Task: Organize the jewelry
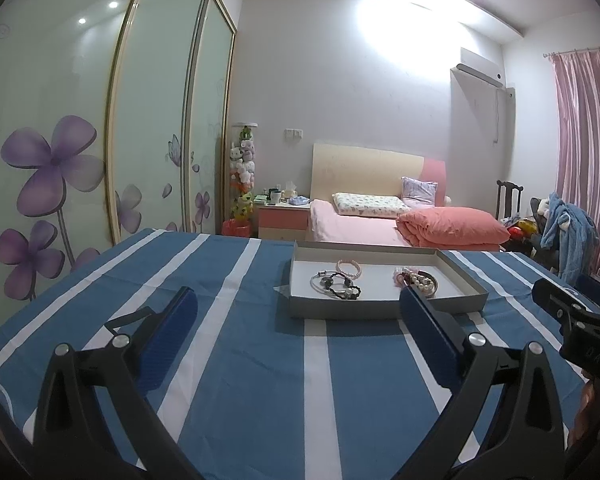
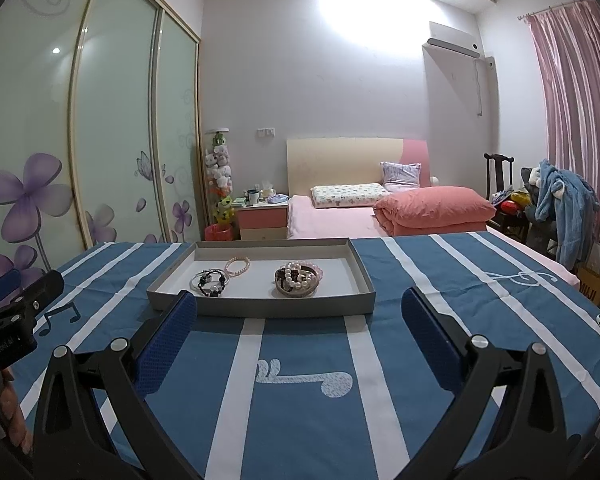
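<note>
Overhead, bedroom light glares; desk point(image 2: 300, 400) under blue-and-white striped cloth, pink bed point(image 2: 332, 220) behind, flowered wardrobe doors point(image 1: 60, 168) alongside. Grey tray point(image 2: 260, 304) near desk's far edge holds pink bead bracelet point(image 2: 238, 266), black bead bracelet point(image 2: 212, 282), pearl pile point(image 2: 298, 278). Left gripper point(image 1: 298, 312) and right gripper point(image 2: 299, 312): fingers wide apart, holding nothing, short of tray. Right view alone shows music-note print; left view's finger point(image 1: 428, 332) covers part of pearls.
</note>
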`<state>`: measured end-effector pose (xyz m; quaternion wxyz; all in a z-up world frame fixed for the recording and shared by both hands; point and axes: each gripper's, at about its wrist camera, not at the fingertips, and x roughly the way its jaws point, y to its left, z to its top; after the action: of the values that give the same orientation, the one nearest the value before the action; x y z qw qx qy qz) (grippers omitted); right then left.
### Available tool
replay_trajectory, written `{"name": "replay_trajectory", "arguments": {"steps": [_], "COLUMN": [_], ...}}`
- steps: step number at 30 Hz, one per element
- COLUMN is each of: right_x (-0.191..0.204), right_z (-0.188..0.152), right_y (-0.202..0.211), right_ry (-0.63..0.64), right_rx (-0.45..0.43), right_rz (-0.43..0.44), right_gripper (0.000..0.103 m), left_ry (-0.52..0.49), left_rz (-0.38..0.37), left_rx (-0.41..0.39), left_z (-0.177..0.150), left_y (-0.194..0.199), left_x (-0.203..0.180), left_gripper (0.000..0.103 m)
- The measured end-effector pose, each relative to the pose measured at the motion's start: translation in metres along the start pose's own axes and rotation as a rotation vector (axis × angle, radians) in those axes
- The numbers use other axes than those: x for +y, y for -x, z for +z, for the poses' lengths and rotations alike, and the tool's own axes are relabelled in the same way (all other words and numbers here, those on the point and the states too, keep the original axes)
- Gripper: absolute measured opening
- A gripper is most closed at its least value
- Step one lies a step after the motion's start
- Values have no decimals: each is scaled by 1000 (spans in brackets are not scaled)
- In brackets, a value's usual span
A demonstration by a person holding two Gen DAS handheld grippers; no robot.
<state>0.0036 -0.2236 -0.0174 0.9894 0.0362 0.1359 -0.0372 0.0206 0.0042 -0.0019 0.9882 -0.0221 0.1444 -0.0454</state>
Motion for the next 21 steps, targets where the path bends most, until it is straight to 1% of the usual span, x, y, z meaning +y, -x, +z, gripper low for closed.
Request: {"name": "replay_trajectory", "arguments": {"steps": [21], "right_x": [3], "right_z": [-4], "right_y": [-1], "right_ry": [2], "right_rx": [5], "right_rz": [3], "right_gripper": [101], "left_ry": [-9], "left_rz": [-7], "left_rx": [11], "left_z": [-1], "left_y": [-4], "left_x": [-4], "left_gripper": [99]}}
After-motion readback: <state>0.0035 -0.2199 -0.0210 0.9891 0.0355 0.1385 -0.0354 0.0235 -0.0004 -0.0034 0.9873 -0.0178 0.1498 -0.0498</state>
